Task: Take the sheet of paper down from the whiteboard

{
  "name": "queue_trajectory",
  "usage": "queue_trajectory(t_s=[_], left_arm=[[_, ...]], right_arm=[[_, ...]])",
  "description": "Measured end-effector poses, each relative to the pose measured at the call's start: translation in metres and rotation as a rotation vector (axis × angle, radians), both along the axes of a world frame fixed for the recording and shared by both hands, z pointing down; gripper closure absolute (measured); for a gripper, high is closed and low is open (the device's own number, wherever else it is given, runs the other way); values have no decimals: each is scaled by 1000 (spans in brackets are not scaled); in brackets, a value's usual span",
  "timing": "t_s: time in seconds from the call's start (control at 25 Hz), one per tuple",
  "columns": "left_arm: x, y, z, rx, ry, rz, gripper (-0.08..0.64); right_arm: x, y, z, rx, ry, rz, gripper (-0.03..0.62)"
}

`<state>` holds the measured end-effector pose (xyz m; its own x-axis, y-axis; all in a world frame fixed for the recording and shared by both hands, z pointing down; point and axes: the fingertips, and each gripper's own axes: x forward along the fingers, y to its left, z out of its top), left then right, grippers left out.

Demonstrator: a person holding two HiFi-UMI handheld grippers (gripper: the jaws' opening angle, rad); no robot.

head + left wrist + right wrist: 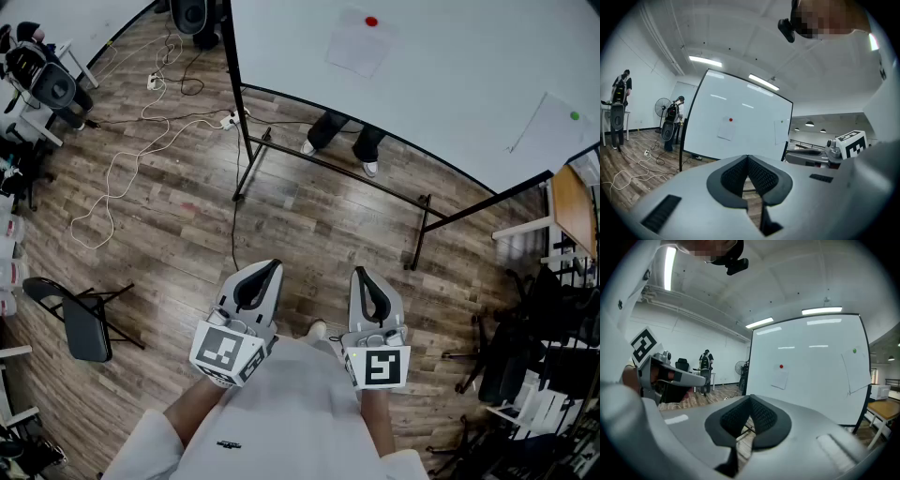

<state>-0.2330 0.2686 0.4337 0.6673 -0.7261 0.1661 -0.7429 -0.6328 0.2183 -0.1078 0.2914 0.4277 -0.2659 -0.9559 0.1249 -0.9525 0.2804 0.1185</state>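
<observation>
A white sheet of paper [359, 44] hangs on the whiteboard [450, 75] under a red magnet [371, 22]. It shows small and far off as the sheet [726, 130] in the left gripper view and as the sheet [779, 378] in the right gripper view. My left gripper [267, 271] and right gripper [364, 276] are held side by side near my body, well short of the board, both pointing toward it. Each is shut with nothing between its jaws. The left gripper [748, 158] and the right gripper [751, 399] show their ribbed pads meeting at the tips.
A second sheet [548, 127] under a green magnet [575, 116] hangs at the board's right. A person's legs [343, 141] stand behind the board's stand. Cables [141, 141] trail over the wood floor, with a folding chair [80, 319] at left and a wooden table [574, 206] and chairs at right.
</observation>
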Motion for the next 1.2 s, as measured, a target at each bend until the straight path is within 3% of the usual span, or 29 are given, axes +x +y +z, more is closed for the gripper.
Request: queue_trajectory(t_s=[0.16,0.44,0.64,0.8,1.08,1.2], left_arm=[[42,11,-10,18,-14,8,554],[85,30,-11,15,-17,-20,554],[98,46,-20,39,-12,-70,554],[105,57,-14,37,-21,-121,554],[130,62,-25,60,-34,-133,554],[139,48,-19,56,-28,-129,554]], right_arm=[[31,8,-7,33,14,-40,580],[79,30,4,34,-66,-57,580],[99,41,-4,86,-153,-89,580],[106,50,-5,111,-114,-140,580],[156,47,-19,169,-218,-41,580],[167,31,-13,157,-216,-41,580]])
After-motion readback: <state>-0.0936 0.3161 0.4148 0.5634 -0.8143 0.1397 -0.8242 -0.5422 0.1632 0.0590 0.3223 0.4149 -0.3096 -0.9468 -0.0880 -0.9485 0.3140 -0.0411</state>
